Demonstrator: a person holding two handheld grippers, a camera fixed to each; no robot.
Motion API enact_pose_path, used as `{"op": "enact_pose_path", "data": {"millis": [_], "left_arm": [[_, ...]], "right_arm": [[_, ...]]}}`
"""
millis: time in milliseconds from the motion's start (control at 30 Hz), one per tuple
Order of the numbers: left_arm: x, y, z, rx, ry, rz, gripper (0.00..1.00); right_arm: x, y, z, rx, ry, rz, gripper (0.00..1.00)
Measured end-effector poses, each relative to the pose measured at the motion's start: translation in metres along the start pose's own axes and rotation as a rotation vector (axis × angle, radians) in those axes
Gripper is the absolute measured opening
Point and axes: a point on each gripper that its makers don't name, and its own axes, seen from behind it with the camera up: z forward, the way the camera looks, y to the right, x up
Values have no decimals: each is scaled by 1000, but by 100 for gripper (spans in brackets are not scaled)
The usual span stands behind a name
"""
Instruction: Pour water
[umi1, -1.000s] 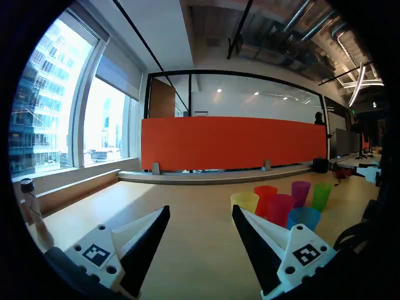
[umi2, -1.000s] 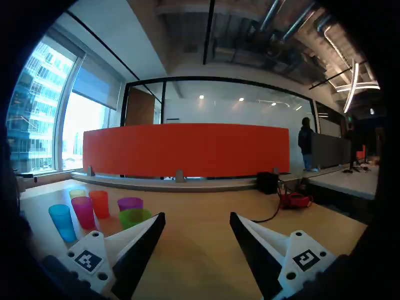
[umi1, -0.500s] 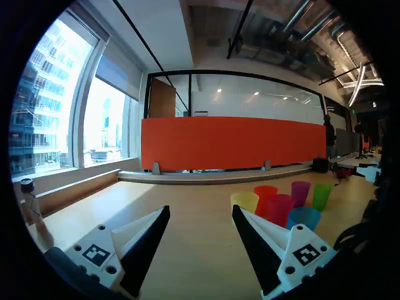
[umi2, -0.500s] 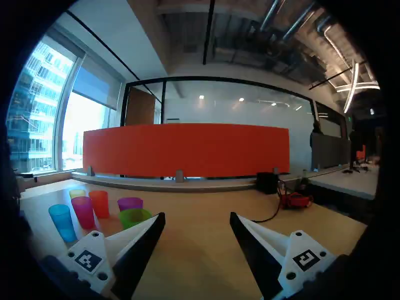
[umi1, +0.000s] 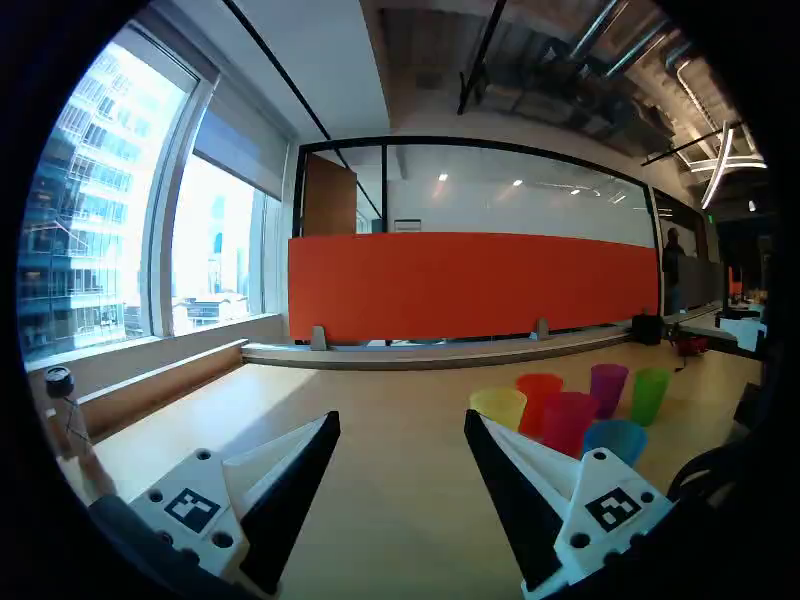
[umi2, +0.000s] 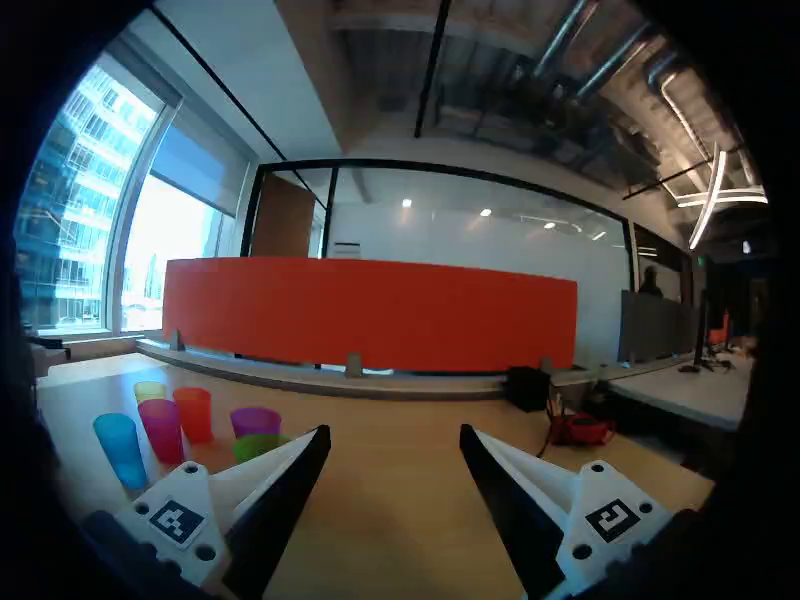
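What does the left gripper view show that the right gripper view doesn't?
Left gripper view: the left gripper, jaws open, with the coloured cups off to its right and a wooden ledge below the window. Right gripper view: the right gripper, jaws open, with the coloured cups off to its left and a grey partition at far right. Both: all six coloured cups, the orange divider and the wooden table.
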Motion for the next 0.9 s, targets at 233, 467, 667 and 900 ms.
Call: {"op": "enact_pose_path", "data": {"millis": [233,467,667,900], "left_arm": [[42,6,8,-28,15,-2,92],[92,16,18,-70,30,-5,92],[132,22,23,-95,42,-16,92],[172,17,30,-112,34,-25,93]], "right_arm": [[45,2,5,29,25,7,100],[83,14,9,34,35,42,100],[110,26,13,28,29,48,100],[146,35,19,31,20,47,100]]}}
